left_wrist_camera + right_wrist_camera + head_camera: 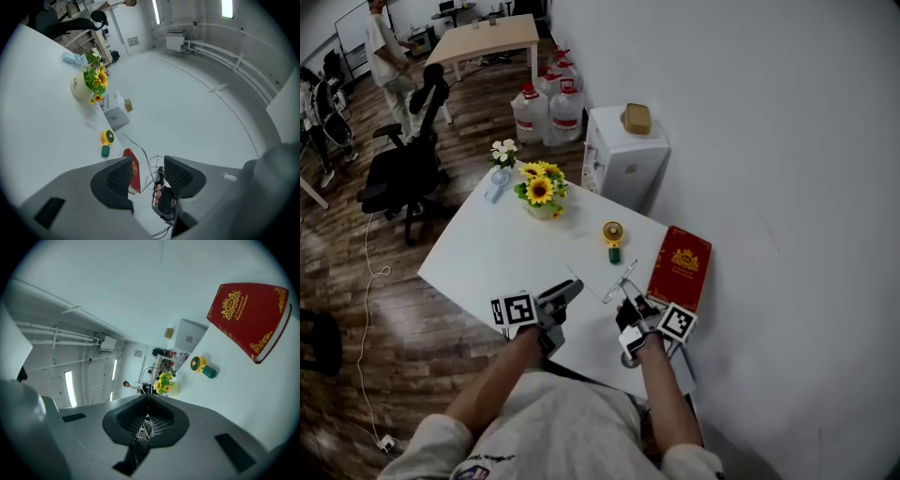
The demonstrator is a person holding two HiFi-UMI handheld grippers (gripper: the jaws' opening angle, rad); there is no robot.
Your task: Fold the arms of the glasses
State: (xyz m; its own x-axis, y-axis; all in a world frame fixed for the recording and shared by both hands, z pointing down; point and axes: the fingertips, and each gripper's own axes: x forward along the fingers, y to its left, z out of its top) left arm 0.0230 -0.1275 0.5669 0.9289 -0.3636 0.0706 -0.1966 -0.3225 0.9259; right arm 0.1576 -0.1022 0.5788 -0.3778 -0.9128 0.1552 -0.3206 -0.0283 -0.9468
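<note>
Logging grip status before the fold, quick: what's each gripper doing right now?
The left gripper: open, holding nothing.
The right gripper: closed, holding the glasses.

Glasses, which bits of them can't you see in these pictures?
Head view: the glasses are too small and thin to tell whether the arms are folded.
Right gripper view: the right gripper, shut on the glasses, hides the part it pinches.
Left gripper view: the open left gripper covers part of them.
</note>
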